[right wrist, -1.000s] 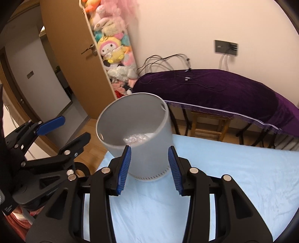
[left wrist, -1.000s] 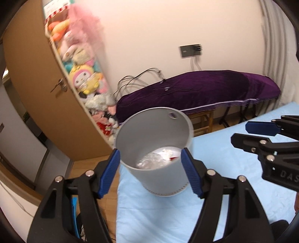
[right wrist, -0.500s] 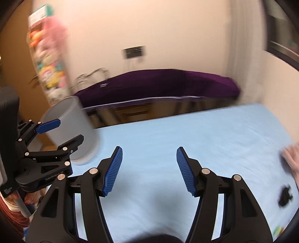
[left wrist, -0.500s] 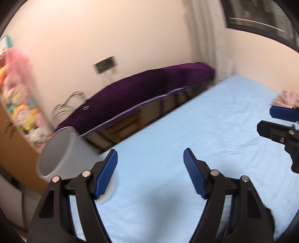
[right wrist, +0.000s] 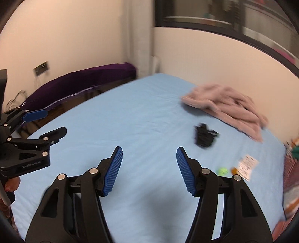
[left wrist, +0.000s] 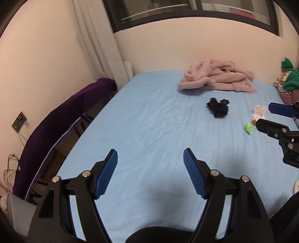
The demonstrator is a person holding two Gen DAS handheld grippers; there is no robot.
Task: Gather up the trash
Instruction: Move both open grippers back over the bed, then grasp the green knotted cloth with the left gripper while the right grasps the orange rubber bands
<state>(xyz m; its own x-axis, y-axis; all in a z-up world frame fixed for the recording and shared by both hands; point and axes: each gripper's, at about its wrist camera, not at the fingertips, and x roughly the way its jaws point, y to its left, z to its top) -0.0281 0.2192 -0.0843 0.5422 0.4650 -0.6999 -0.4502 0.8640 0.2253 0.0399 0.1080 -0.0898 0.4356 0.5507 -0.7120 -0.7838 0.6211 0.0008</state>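
On the blue bed sheet [left wrist: 149,130] lie a black crumpled item [left wrist: 217,107], a small green scrap [left wrist: 248,128] and a white printed paper [left wrist: 259,111]. The same three show in the right wrist view: the black item [right wrist: 204,137], the green scrap [right wrist: 222,170] and the paper [right wrist: 246,165]. My left gripper [left wrist: 150,164] is open and empty over the near sheet. My right gripper [right wrist: 149,162] is open and empty, nearer the scraps. The grey bin [left wrist: 16,211] shows only at the lower left edge.
A pink fluffy blanket [left wrist: 217,78] lies at the far side of the bed by the wall. Green and striped fabric [left wrist: 289,80] is piled at the far right. A purple-covered bench [left wrist: 61,119] runs along the left bed edge. A window [left wrist: 196,11] is above.
Both grippers have swung right, away from the grey bin, across the bed. The bin has left the middle of both views; the scraps and pink blanket have come into view.
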